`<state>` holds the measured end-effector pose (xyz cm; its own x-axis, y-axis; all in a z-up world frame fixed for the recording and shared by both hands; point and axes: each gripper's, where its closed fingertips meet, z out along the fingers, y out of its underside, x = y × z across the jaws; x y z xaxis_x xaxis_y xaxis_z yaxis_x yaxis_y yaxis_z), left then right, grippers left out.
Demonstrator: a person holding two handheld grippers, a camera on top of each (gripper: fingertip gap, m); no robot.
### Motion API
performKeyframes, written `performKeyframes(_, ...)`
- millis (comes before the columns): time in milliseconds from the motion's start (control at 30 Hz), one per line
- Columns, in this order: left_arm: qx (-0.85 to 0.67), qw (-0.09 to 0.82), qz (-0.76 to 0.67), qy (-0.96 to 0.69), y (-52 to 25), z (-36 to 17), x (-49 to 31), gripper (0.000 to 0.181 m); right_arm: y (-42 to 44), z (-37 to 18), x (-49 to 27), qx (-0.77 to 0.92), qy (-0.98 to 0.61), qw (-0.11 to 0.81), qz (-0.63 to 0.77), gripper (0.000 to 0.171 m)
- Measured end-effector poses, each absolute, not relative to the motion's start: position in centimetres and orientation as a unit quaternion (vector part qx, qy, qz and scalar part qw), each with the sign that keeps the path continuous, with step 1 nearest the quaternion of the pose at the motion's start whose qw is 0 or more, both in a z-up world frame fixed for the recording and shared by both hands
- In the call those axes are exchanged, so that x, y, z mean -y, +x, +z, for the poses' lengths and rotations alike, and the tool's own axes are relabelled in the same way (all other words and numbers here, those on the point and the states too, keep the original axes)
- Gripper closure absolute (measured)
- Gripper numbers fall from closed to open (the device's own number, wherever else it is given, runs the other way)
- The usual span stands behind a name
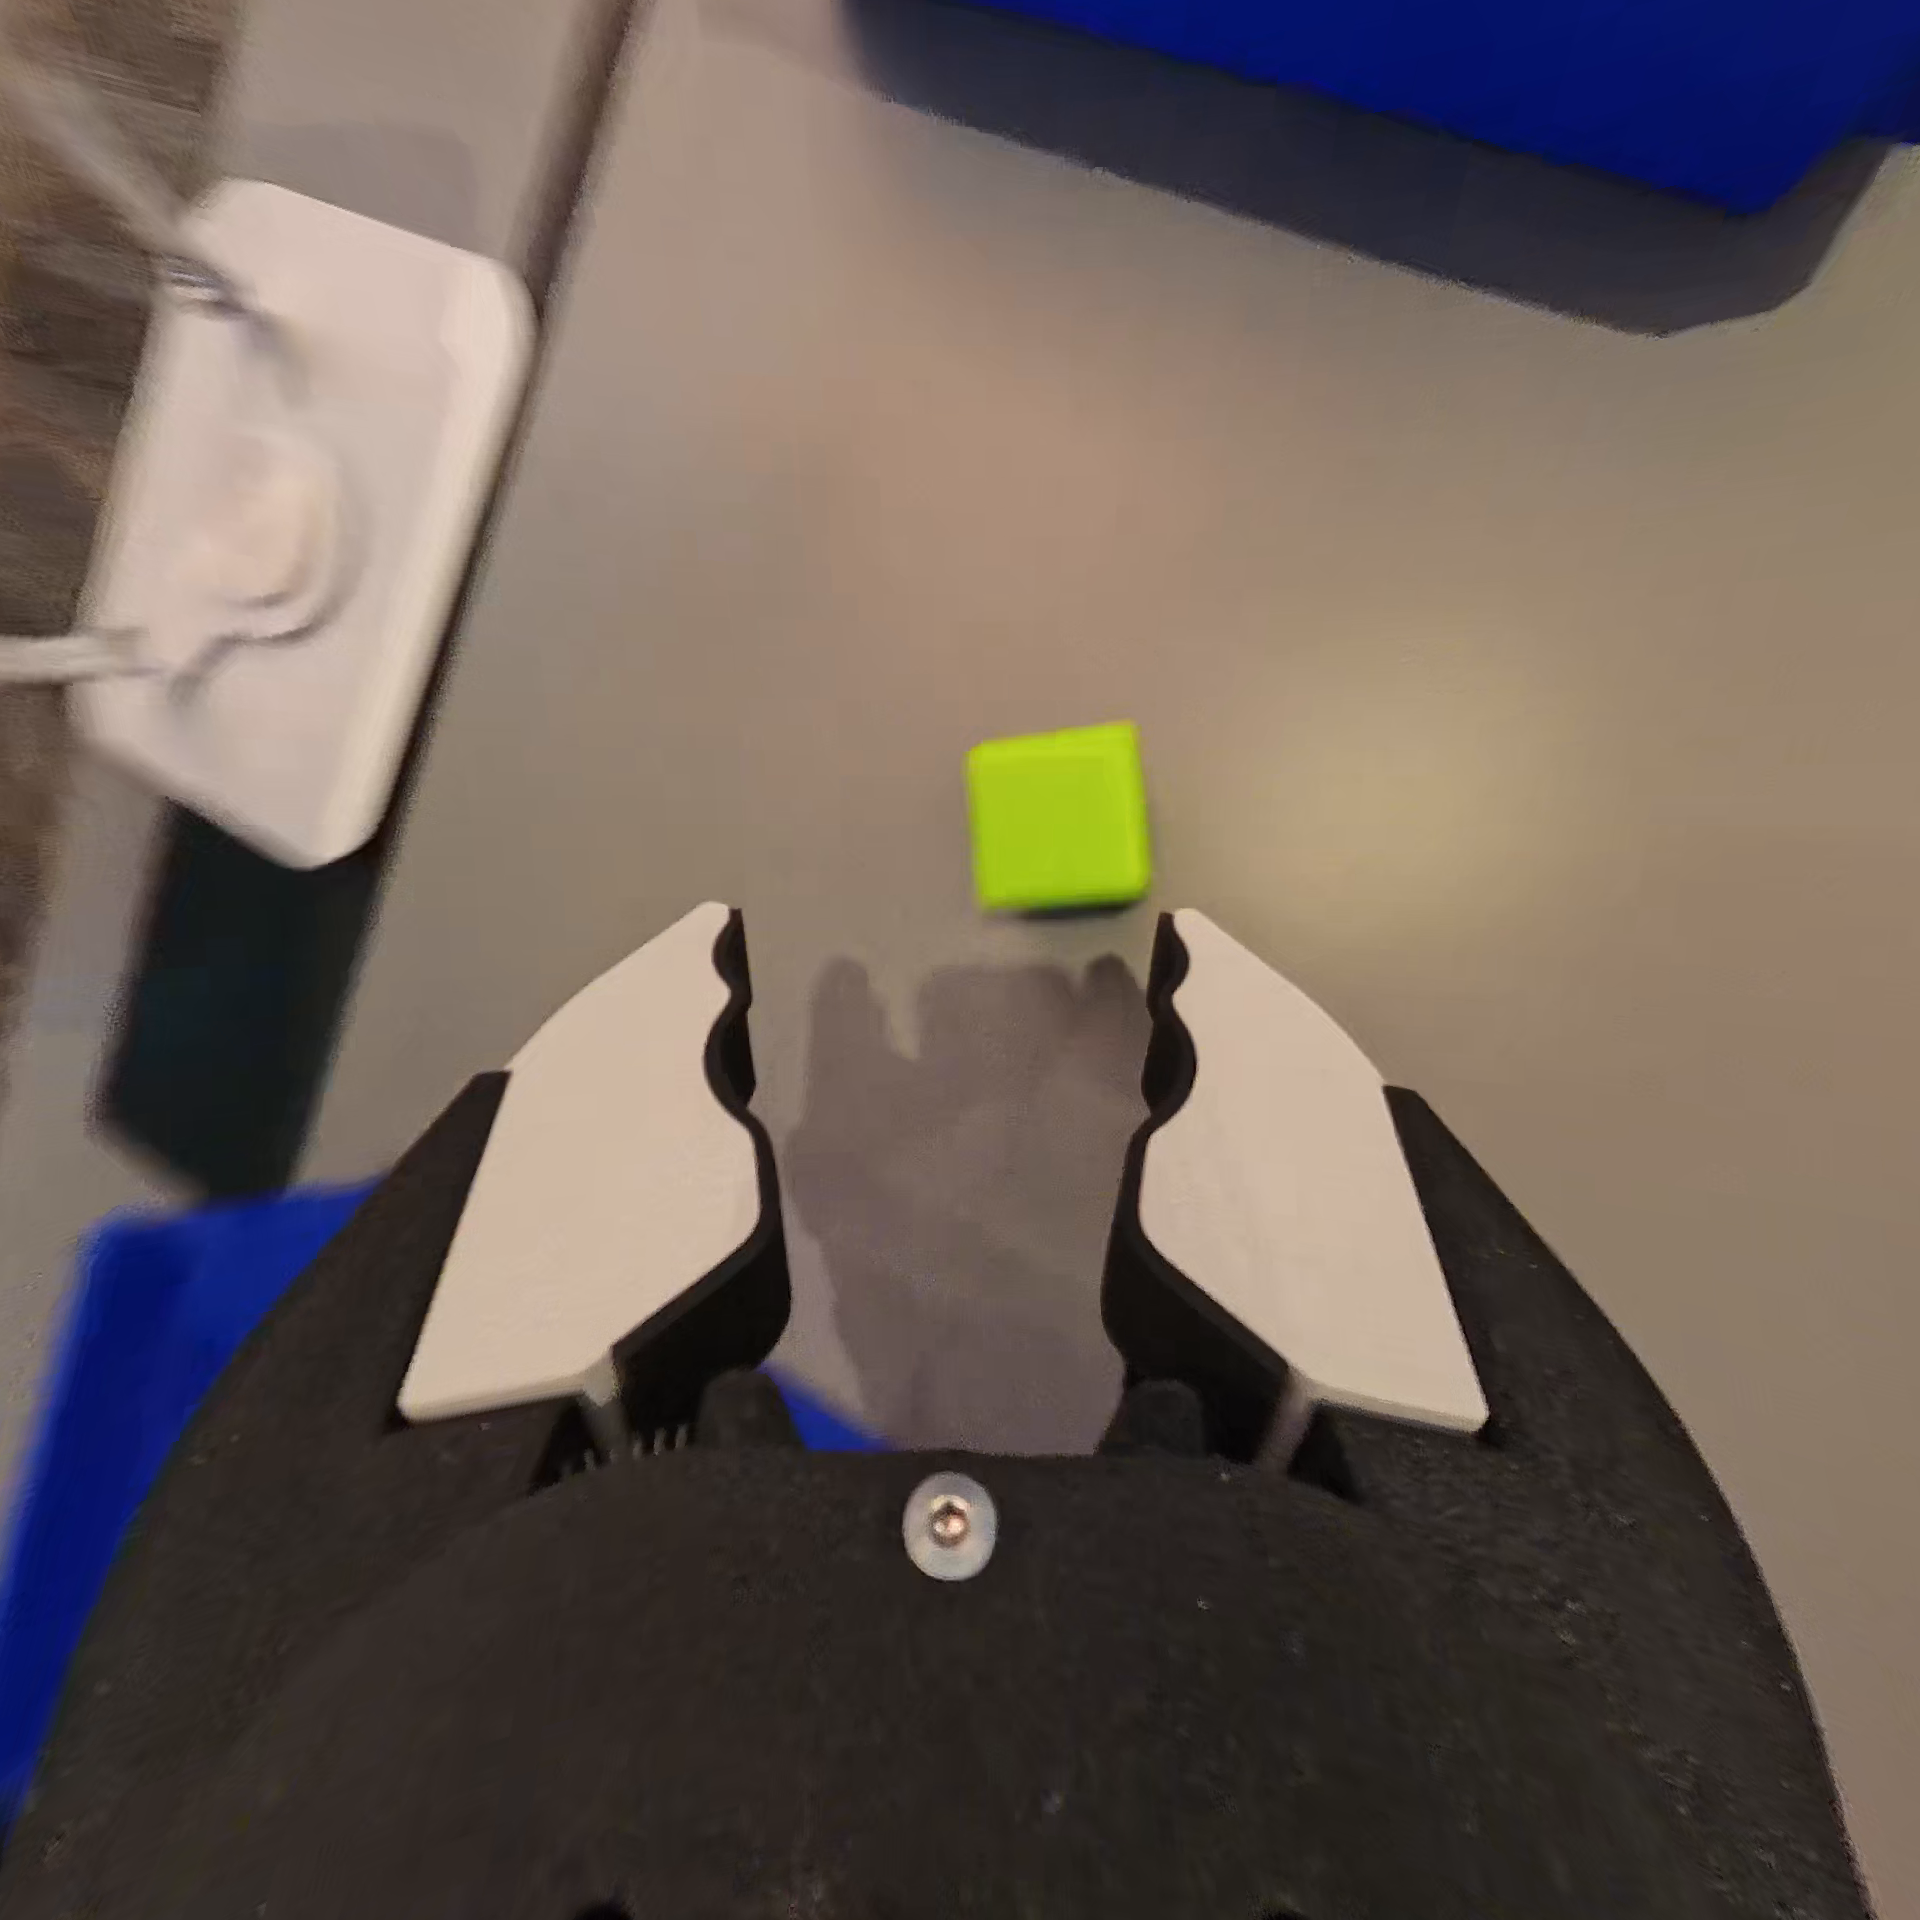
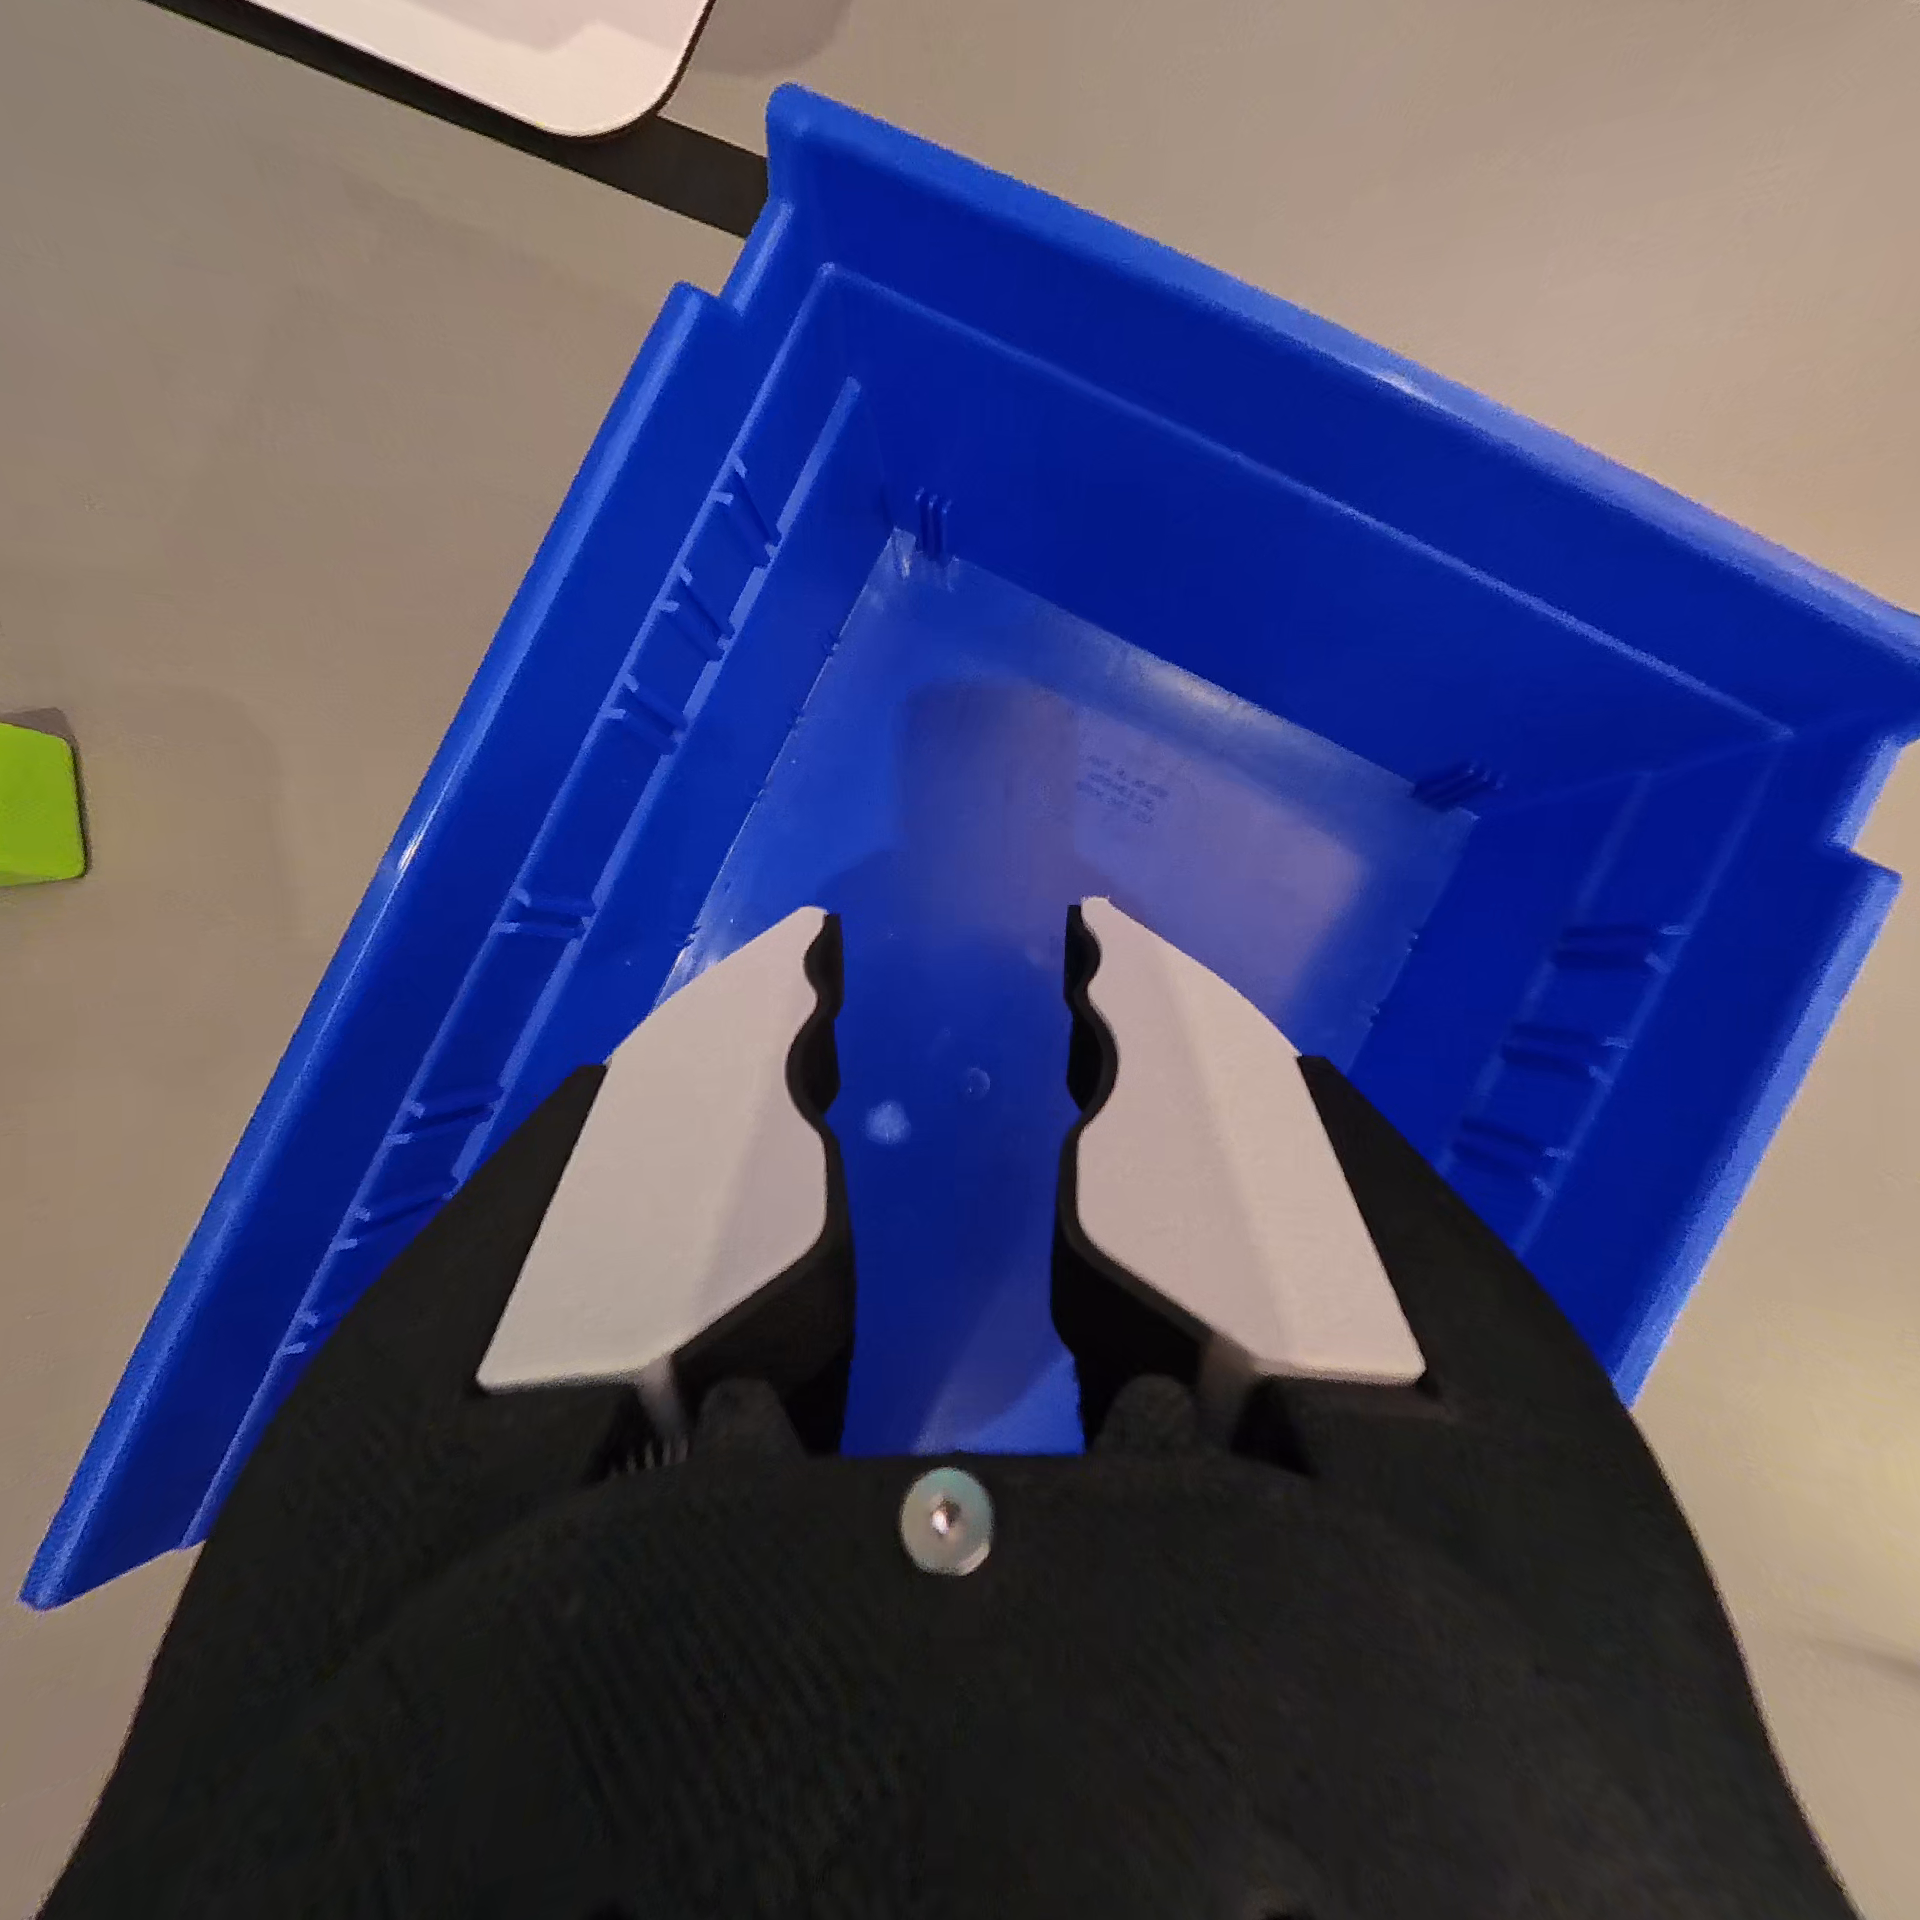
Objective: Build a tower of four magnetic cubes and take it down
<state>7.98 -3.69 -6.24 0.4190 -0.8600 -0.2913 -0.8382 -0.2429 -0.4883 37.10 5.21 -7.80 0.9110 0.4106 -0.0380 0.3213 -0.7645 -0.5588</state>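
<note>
Both the left gripper (image 1: 948,920) and the right gripper (image 2: 948,914) are built alike: a rough, grainy black body, rounded and wide at the base. Two pale grey fingers (image 1: 613,1153) are set into black mounts on each, with wavy black rubber-like inner edges. A silver screw with washer (image 2: 945,1522) is seen centred on each body.

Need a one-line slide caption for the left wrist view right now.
Open left gripper poised just short of a lone green cube on the grey table, blue bin beyond.
</note>
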Motion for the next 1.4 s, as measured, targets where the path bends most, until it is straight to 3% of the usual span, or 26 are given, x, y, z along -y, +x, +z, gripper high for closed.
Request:
performKeyframes(100,-0.475,0.326,0.033,-0.817,0.2,-0.2,5.1,0.115,37.1,-7.6,-5.2,0.198,-0.935,0.284,0.079,0.127)
performKeyframes(167,-0.406,0.301,0.059,-0.861,-6.5,0.9,7.0,0.119,37.2,-7.4,-5.2,0.196,-0.934,0.289,0.081,0.127)
performKeyframes(267,-0.29,0.209,0.134,-0.924,-17.1,-0.8,9.6,0.112,37.2,-7.5,-5.2,0.192,-0.934,0.287,0.089,0.127)
performKeyframes(367,-0.234,0.123,0.101,-0.959,-21.9,-4.4,11.1,0.119,37.2,-7.9,-5.1,0.193,-0.936,0.28,0.088,0.127)
performKeyframes(533,-0.182,0.048,-0.014,-0.982,-22.5,-8.9,10.8,0.126,37.3,-8.2,-5.0,0.195,-0.938,0.273,0.085,0.126)
performKeyframes(1400,-0.18,-0.071,0.115,-0.974,-25.1,-13.4,9.9,0.128,36.7,-10.5,-4.1,0.218,-0.949,0.214,0.082,0.125)
